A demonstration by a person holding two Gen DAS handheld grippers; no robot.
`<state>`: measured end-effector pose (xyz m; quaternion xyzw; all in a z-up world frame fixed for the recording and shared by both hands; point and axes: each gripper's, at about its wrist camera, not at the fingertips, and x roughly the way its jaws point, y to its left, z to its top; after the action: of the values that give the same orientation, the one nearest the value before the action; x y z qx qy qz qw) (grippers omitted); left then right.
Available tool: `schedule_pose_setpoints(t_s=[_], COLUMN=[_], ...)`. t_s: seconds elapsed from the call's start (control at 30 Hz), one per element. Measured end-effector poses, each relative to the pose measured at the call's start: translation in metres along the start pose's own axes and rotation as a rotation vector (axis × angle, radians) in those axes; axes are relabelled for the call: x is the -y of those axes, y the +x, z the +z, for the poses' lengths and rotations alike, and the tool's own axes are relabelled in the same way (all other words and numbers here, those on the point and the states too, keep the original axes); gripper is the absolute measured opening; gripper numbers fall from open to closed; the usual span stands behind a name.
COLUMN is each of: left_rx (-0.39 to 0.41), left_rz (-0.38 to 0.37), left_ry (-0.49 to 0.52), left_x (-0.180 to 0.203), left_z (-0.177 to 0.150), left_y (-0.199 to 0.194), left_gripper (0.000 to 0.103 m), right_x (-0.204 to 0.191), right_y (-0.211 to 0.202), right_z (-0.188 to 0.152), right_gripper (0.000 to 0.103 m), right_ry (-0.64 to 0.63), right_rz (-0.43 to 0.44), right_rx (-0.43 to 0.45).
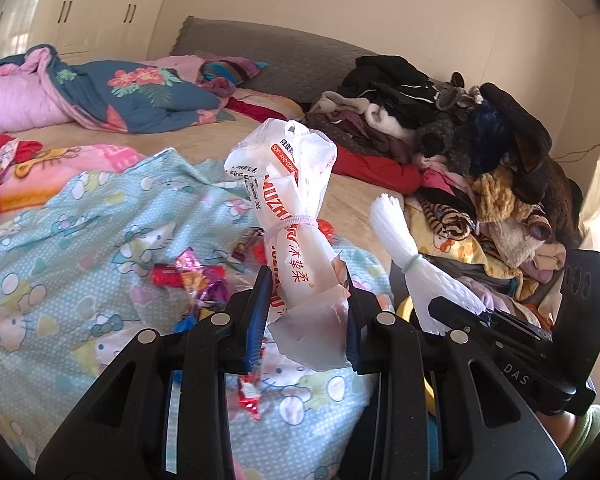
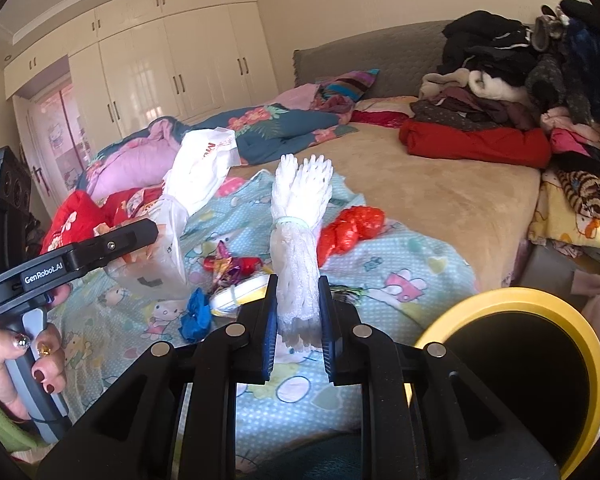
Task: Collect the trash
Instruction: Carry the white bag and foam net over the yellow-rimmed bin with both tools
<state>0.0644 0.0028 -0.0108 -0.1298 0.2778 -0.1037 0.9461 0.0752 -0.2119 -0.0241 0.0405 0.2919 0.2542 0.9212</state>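
Both loads are up over the bed's near edge — left gripper (image 1: 306,312) pinching the banded tissue wrapper (image 1: 296,236), right gripper (image 2: 298,320) clamping the foam net sleeve (image 2: 298,240), nearer the yellow-rimmed bin (image 2: 540,360) at its right.

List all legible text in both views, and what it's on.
"GenRobot.AI": black body of the left gripper.
"DAS": black body of the right gripper.
"SOFT AND COMFO…", cut off, and "沐挚柔": white printed plastic wrapper in the left gripper.
Smaller wrapper print and the candy wrappers: too blurred to read.
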Motion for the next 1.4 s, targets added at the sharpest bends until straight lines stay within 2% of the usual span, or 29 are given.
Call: schedule_pose_setpoints(t_s=[0.8, 1.4], left_rx=[-0.058, -0.132], left_rz=[-0.098, -0.175], left_ry=[0.08, 0.151], left_x=[0.067, 0.125], left_z=[-0.015, -0.033], left_y=[0.031, 0.067], left_gripper=[0.025, 0.025], right_x=[0.069, 0.132], right_y=[-0.046, -0.077], right_z=[-0.014, -0.04], right_gripper=[0.018, 0.018], right_ry=[0.126, 0.243], right_rz=[-0.123, -0.24], right_rx=[0.037, 0.022])
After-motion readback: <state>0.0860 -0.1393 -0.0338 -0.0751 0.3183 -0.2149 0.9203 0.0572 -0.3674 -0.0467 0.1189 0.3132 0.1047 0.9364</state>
